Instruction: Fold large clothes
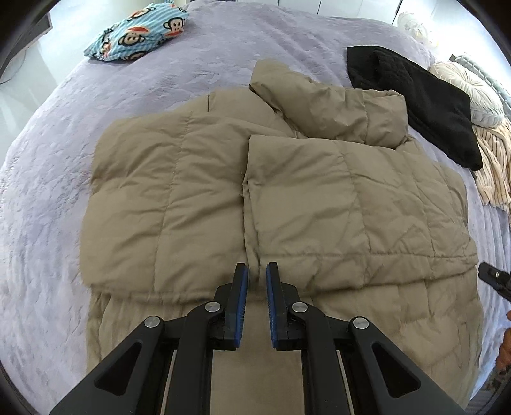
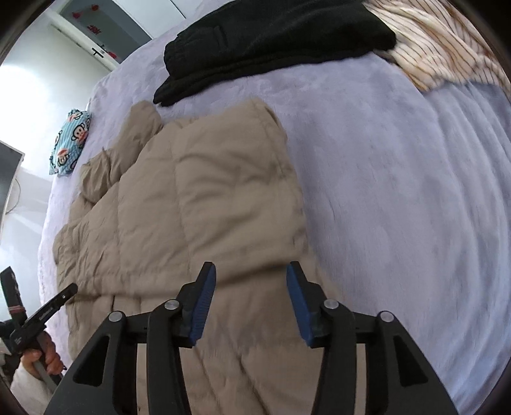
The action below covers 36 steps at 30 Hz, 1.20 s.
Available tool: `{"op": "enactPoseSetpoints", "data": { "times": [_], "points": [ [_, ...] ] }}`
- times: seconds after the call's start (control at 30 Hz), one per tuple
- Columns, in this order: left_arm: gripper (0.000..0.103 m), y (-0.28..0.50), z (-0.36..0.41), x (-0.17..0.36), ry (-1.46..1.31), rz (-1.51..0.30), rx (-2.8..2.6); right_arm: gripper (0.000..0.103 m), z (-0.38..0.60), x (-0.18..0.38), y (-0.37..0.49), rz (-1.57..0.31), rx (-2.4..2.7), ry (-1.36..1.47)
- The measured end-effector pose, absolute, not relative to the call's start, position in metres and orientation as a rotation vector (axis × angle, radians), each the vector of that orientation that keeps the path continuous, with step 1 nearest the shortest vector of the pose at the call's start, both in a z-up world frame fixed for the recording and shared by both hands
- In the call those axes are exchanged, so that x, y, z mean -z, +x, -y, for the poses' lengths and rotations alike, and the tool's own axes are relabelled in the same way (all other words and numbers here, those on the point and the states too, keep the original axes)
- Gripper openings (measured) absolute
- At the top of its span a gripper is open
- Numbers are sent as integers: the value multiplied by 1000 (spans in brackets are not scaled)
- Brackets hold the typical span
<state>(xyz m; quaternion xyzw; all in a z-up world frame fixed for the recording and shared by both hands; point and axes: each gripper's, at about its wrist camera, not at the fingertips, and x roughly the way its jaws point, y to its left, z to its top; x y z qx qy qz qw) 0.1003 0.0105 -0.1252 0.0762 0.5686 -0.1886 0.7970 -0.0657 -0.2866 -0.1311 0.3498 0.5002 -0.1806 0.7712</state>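
A tan quilted puffer jacket (image 1: 271, 198) lies on the lavender bed (image 1: 48, 198), its sides folded inward and a sleeve lying across the top. My left gripper (image 1: 256, 269) hovers above the jacket's near part, over the central seam, jaws slightly apart and empty. In the right wrist view the jacket (image 2: 191, 217) fills the left and centre. My right gripper (image 2: 250, 271) is open and empty above the jacket's near right edge. The left gripper's handle (image 2: 41, 314) shows at the far left, and the right gripper's tip (image 1: 493, 277) shows at the left view's right edge.
A folded black garment (image 1: 424, 95) lies beyond the jacket at the right, with a striped cream cloth (image 1: 493, 166) and a cushion (image 1: 472, 89) beside it. A blue monkey-print pillow (image 1: 140, 30) lies at the far left. Bare bedspread (image 2: 399, 198) stretches to the right of the jacket.
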Motion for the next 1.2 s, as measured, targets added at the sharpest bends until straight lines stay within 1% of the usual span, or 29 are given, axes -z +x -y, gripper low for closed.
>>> {"op": "enactPoseSetpoints", "data": {
  "times": [0.1,0.4,0.53,0.57,0.6,0.63,0.67,0.73,1.0,1.03,1.07,1.2],
  "points": [
    [14,83,-13,116,165,-1210,416,61,280,133,-85,-1095,378,803],
    [14,31,-19,110,151,-1237,427,66,256,137,-120,-1137,314,835],
    [14,12,-25,118,139,-1271,410,72,244,140,-127,-1154,280,833],
    [21,7,-27,119,131,-1278,408,73,241,140,-128,-1155,276,831],
    [66,4,-29,119,128,-1282,408,74,240,140,-129,-1155,271,828],
    [91,0,-30,118,125,-1283,404,75,238,140,-130,-1154,268,826],
    [103,-4,-33,115,119,-1263,394,75,236,139,-131,-1152,265,827],
    [103,-11,-34,109,127,-1227,408,75,233,138,-132,-1148,260,828],
    [103,-27,-46,114,169,-1265,366,75,215,134,-143,-1141,267,833],
    [103,-29,-48,114,174,-1269,362,81,212,133,-145,-1139,270,838],
    [103,-32,-52,113,178,-1275,361,83,209,133,-148,-1135,273,845],
    [103,-42,-68,109,185,-1299,362,83,194,127,-161,-1133,286,847]
  ]
}}
